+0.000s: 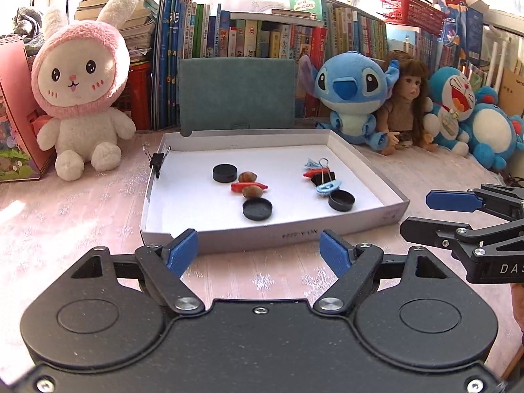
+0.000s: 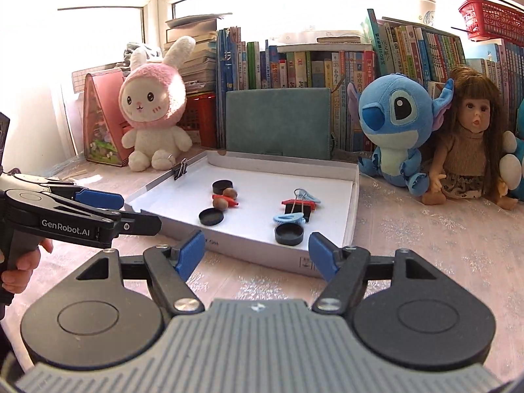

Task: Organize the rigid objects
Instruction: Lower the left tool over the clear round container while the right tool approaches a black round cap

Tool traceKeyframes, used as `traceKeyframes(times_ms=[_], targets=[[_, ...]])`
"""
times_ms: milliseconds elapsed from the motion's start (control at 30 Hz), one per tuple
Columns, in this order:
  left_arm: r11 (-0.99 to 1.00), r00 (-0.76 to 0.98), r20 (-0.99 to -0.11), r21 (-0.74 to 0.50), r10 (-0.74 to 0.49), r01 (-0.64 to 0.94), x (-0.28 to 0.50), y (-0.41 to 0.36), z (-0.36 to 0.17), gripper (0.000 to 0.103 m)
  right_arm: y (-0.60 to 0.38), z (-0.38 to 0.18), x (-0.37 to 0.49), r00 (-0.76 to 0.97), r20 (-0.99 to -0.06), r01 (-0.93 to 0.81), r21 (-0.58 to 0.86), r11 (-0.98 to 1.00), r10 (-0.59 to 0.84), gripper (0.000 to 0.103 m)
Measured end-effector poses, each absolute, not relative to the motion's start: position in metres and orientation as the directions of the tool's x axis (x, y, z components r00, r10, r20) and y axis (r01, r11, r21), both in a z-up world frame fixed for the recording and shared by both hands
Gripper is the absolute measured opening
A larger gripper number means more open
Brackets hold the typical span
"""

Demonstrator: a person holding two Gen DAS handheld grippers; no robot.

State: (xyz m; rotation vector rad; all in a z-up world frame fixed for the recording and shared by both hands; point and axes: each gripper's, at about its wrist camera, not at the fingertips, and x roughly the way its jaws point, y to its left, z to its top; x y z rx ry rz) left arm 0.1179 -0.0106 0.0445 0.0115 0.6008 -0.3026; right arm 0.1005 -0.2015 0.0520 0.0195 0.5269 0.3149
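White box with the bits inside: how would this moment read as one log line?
left tongs: open, empty | right tongs: open, empty | both short of white box | black caps, nuts, clips inside, untouched

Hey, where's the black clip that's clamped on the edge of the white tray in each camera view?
Left wrist view: the black clip sits left of centre, on the left wall of the white tray, near its far corner.
Right wrist view: the clip sits left of centre, on that same wall, near the far corner.
Shared landmark: the pink rabbit toy sits just left of it.
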Motion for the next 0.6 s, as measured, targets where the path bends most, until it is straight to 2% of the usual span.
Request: traceKeyframes(times_ms=[333, 600], targets=[[0.924, 0.717, -0.597, -0.124, -0.361, 0.363, 0.041, -0.007, 0.019, 0.079, -0.202, 0.036, 0.049, 0.779, -0.521, -0.365, 0.073, 0.928, 0.348, 0.081], [0.866, 0.667, -0.580, -0.152, -0.468, 0.476, 0.016, -0.023, 0.023, 0.070, -0.199, 0.024, 0.027, 0.755, -0.548, -0.413, 0.030, 0.910, 0.360, 0.081]])
